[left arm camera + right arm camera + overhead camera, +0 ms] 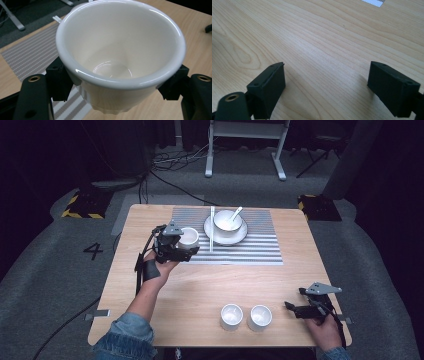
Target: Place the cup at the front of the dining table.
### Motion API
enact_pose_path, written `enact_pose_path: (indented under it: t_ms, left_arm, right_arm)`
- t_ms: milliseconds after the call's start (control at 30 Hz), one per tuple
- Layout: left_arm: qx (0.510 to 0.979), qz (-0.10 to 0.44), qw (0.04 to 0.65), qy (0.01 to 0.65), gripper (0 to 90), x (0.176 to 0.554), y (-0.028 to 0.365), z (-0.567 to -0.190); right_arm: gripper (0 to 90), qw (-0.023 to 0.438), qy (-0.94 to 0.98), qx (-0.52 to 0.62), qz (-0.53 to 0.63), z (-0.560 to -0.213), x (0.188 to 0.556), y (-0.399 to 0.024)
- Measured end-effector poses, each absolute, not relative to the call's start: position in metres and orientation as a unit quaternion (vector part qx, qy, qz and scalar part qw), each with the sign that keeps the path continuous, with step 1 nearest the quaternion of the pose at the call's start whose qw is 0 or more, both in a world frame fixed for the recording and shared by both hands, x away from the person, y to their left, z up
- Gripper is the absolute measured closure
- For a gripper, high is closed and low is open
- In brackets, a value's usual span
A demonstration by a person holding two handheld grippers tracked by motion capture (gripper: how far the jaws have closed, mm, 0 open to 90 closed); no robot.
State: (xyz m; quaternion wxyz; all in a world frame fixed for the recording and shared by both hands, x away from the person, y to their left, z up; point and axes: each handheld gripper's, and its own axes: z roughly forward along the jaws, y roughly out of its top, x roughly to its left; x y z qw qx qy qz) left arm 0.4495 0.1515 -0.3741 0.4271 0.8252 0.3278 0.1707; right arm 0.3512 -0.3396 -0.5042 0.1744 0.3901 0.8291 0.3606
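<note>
Left gripper [186, 245] clamped on a white cup [120, 57], pads on both sides of its wall. Cup held at the left edge of the striped mat [260, 251], near the plate [217, 236] with bowl [227, 220] and spoon [235, 213]. Step looks like carrying the cup for placement; next: lower it level, then release. Right gripper [325, 75] gapes empty over the table [317, 37], right of two cups [246, 317].

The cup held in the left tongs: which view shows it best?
The left gripper view: the cup is close, its empty inside plain. The high view shows it small, over the striped mat's edge.
</note>
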Motion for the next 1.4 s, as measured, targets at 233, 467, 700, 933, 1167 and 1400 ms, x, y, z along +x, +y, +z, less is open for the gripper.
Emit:
enact_pose_path:
  t_ms: [233,467,700,933,1167,1400]
  left_arm:
    - [0.825,0.183,0.417,0.335,26.9,0.477,0.146,-0.377]
    - [0.82,0.193,0.416,0.342,27.0,0.5,0.146,-0.386]
    - [0.819,0.197,0.408,0.351,27.0,0.516,0.141,-0.398]
    - [0.822,0.196,0.394,0.36,27.0,0.536,0.133,-0.417]
    - [0.816,0.182,0.387,0.39,26.9,0.545,0.131,-0.435]
    - [0.808,0.167,0.392,0.407,26.9,0.552,0.128,-0.447]
  right_arm:
    - [14.6,0.174,0.829,0.39,0.36,-0.504,0.351,-0.34]
    - [14.6,0.174,0.829,0.39,0.36,-0.504,0.351,-0.34]
    - [14.6,0.175,0.829,0.39,0.36,-0.504,0.351,-0.34]
    - [14.6,0.174,0.829,0.39,0.36,-0.504,0.351,-0.34]
    - [14.6,0.174,0.829,0.39,0.36,-0.504,0.351,-0.34]
    - [14.6,0.175,0.829,0.39,0.36,-0.504,0.351,-0.34]
